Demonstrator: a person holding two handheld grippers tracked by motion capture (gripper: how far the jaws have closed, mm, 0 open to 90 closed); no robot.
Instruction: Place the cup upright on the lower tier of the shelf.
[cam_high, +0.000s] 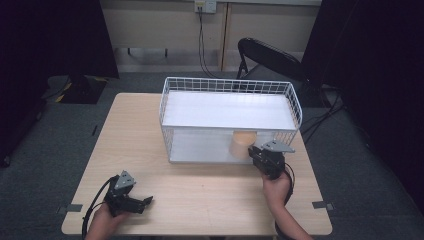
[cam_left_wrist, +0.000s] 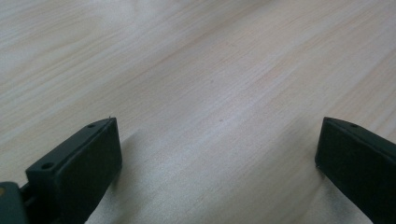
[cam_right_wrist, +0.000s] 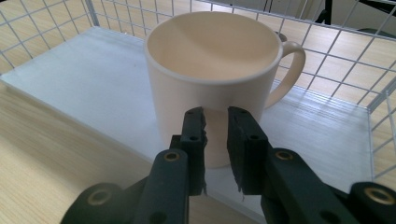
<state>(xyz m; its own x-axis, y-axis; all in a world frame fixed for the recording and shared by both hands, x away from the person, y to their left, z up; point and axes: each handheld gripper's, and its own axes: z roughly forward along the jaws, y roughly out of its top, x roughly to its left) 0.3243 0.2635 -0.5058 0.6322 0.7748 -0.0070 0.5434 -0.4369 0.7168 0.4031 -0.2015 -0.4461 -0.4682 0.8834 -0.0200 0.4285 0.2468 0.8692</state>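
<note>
Item: cream mug (cam_right_wrist: 212, 70), one handle, standing upright on the lower white shelf (cam_right_wrist: 88, 79) of a two-tier wire rack (cam_high: 165, 107), toward the rack's right end, just inside its open front. The handle is pointing away from the right tool. The rack is sitting toward the far edge of the desk (cam_high: 210, 195), slightly right of centre.

Right tool (cam_right_wrist: 215, 116): jaws are standing nearly together with a narrow gap, gripping nothing, their tips just in front of the mug's near wall; whether they are touching it cannot be told. The tool is sitting at the shelf's front edge, the person's hand behind it.

Left tool (cam_high: 137, 202): lying low at the near left corner of the desk, jaws spread wide, released, holding nothing. In the left gripper view, bare wood is lying between the jaws.

Risks, as judged:
- Jaws this close together are unlikely to be fitting over the mug's wall; any forward push is likely to be sliding the mug deeper into the rack or tipping it.
- The upper shelf is leaving little headroom; a lift is risking a knock of the rim against it.
- The smooth glaze is inviting slip under a shallow pinch.
</note>
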